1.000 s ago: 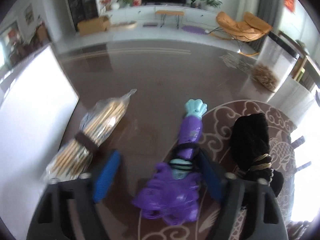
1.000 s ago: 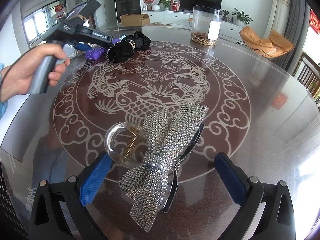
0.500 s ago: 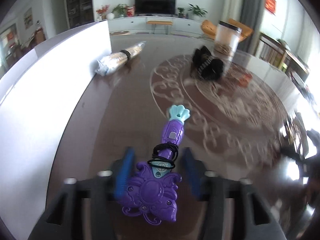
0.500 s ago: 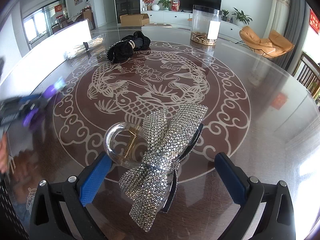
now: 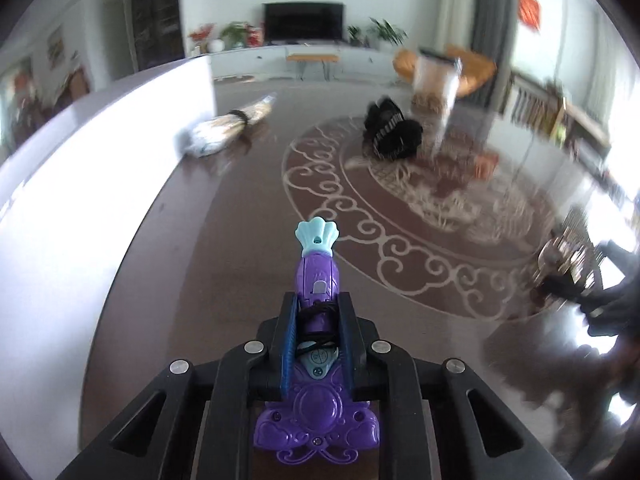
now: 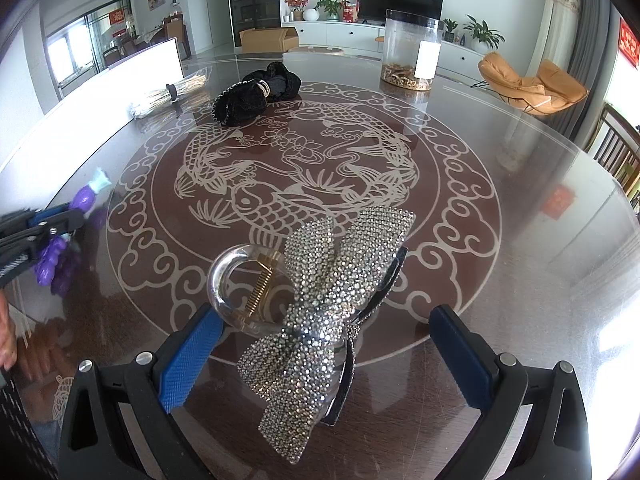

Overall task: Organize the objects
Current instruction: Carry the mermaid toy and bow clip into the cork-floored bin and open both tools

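Left wrist view first: the left tongs [image 5: 316,344] have just been closing and now pinch the purple plastic toy wand with the pale teal fan-shaped tip [image 5: 316,280], blue pads squeezed on its narrow neck where a black cord is wound round it. It's hard moulded plastic, so my guess is stiff, light and a bit slick, and the neck between the handle and the ornate flared base looks like the sensible place to hold it, since the cord gives the pads something to bite on. Grabbing the curly base would probably let it twist. Its long axis runs straight along the tongs, teal tip pointing away from the camera, flared base tucked back toward it. In the right wrist view it seems to be held just above the dark glossy round worktop with the pale carp pattern [image 6: 520,240], near its left edge.

Right tongs [image 6: 320,356] are spread wide, pinching nothing, with the rhinestone-covered silver bow hair clip on a clear claw [image 6: 332,292] lying between the pads, not touched. That one looks fiddly and snaggy, and the spring claw end is probably the firmer part.

Further out: a black fuzzy scrunchie bundle [image 6: 256,94], a clear bag of thin sticks [image 5: 228,128] by the white box [image 5: 100,160], and a tall clear canister [image 6: 412,54].
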`<move>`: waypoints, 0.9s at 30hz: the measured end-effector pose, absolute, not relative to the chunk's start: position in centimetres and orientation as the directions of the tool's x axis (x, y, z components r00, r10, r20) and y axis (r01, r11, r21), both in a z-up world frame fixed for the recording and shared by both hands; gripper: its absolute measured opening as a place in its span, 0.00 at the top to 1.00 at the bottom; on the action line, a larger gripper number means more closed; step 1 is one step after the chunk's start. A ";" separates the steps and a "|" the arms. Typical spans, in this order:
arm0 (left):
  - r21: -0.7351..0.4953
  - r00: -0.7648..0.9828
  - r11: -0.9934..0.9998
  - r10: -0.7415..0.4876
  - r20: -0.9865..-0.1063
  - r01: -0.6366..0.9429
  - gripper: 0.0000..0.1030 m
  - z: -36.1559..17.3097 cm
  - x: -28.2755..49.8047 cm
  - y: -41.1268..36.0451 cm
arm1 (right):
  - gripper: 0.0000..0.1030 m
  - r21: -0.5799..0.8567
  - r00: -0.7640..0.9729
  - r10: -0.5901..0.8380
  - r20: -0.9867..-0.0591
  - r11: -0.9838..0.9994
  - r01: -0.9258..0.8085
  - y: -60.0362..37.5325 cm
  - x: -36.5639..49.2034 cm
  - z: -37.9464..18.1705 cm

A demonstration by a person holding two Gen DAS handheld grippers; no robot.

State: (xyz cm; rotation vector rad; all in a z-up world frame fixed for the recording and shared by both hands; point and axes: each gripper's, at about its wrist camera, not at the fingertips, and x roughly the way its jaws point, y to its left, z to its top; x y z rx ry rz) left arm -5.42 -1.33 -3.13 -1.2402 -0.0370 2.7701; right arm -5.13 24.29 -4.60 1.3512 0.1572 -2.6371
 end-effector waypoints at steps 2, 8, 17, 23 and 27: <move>-0.092 -0.683 -0.994 0.103 -0.723 -0.052 0.82 -2.8 -4.6 -2.5 | 0.00 -0.013 -0.573 -0.107 -0.813 -0.979 0.202 24.2 -5.1 -4.6; -0.157 -0.711 -0.987 0.120 -0.693 -0.013 0.82 -2.3 -3.5 -4.2 | 0.00 -0.012 -0.572 -0.107 -0.813 -0.979 0.201 24.2 -5.1 -4.6; -0.239 -0.753 -0.971 0.177 -0.634 -0.027 0.83 -0.9 -2.5 -5.6 | 0.00 0.026 -0.626 -0.164 -0.762 -0.974 0.224 24.7 -4.0 -3.6; -0.265 -0.758 -0.964 0.191 -0.624 -0.025 0.83 -0.7 -2.1 -5.9 | 0.00 0.019 -0.611 -0.156 -0.776 -0.974 0.224 23.0 -4.5 -3.6; -0.273 -0.777 -0.961 0.198 -0.598 -0.035 0.83 0.0 -1.4 -6.1 | 0.48 -0.018 -0.608 -0.065 -0.791 -0.991 0.130 22.6 -5.0 -3.5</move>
